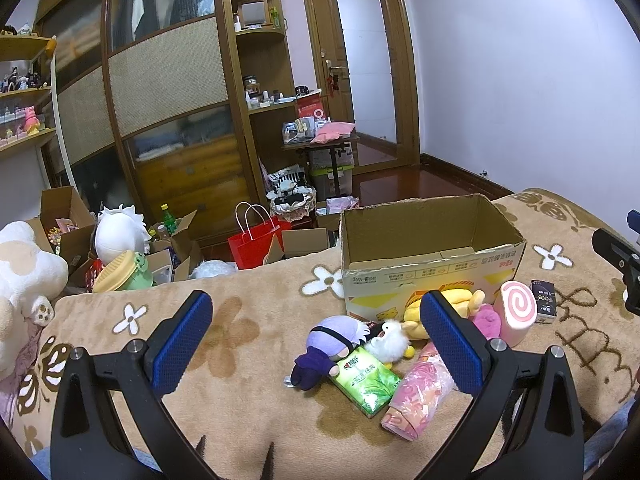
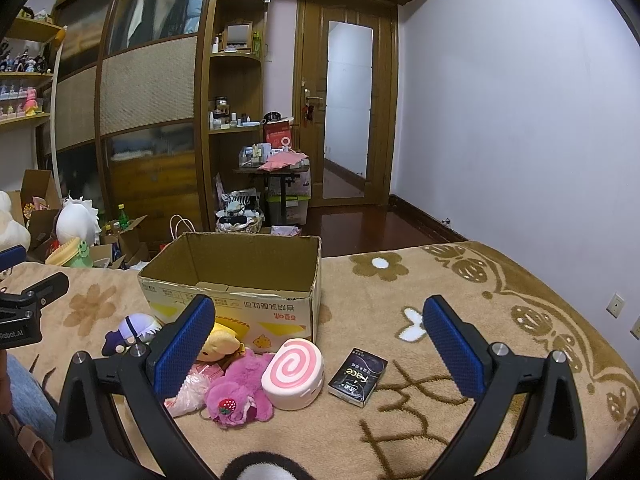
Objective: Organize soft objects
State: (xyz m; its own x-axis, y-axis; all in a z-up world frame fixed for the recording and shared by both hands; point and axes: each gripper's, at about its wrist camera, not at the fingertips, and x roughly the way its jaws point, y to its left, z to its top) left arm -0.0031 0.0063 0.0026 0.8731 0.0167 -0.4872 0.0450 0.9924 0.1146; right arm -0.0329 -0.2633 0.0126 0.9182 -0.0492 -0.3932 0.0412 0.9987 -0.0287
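One open cardboard box [image 2: 240, 280] stands on the bed [image 2: 460, 412]; just before it lie five plush toys [image 2: 236, 396], three tissue packs [image 1: 366, 380] and one swirl cushion [image 2: 294, 372]. Both the left gripper [image 1: 316, 344] and right gripper [image 2: 318, 346] gape apart, holding nothing.

Readable text, both views:

- Small dark rectangular tissue pack [image 2: 357, 376] lying on the beige blanket: white word "Face", upside down in the right wrist view; smaller print beneath not legible.
- Black plastic body of the left gripper [image 2: 16, 320], at the frame's left edge: white "Robot.AI".
- Open brown cardboard box [image 2: 240, 308]: inverted red and grey Chinese print on its front wall, too small to read.
- Green soft tissue packet [image 1: 366, 380]: white Chinese characters, unreadable.
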